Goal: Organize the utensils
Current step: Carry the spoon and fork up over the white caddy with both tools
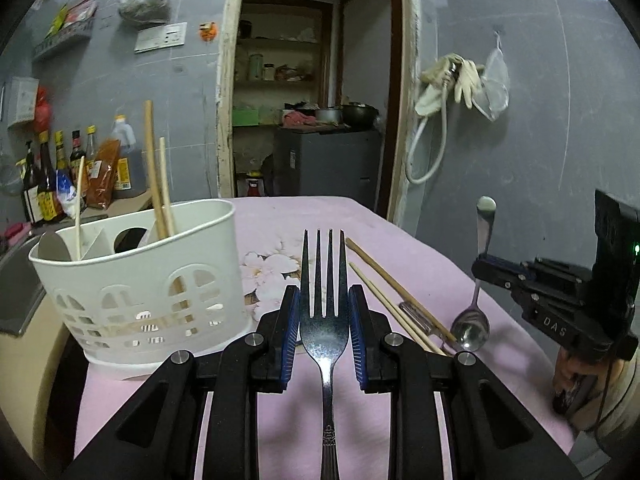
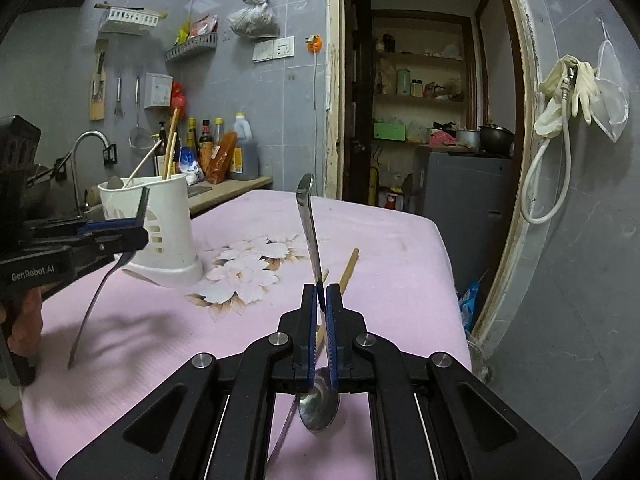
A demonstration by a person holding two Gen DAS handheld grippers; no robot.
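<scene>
On the pink floral cloth (image 2: 384,240) covering the table, I work with a gripper in each hand. My left gripper (image 1: 324,308) clamps a metal fork (image 1: 324,320) by its neck, blue pads against both edges, tines pointing away from me and the handle running back toward the camera; from my right wrist view the fork hangs off the cloth, handle slanting downward. My right gripper (image 2: 320,300) is closed tight on a metal spoon (image 2: 314,248) by its handle, bowl near the camera and handle end rising up and away. A white utensil holder (image 1: 140,280) stands on the cloth to my left, with chopsticks and a spoon upright inside. Loose wooden chopsticks (image 1: 384,292) lie on the cloth between my two grippers.
</scene>
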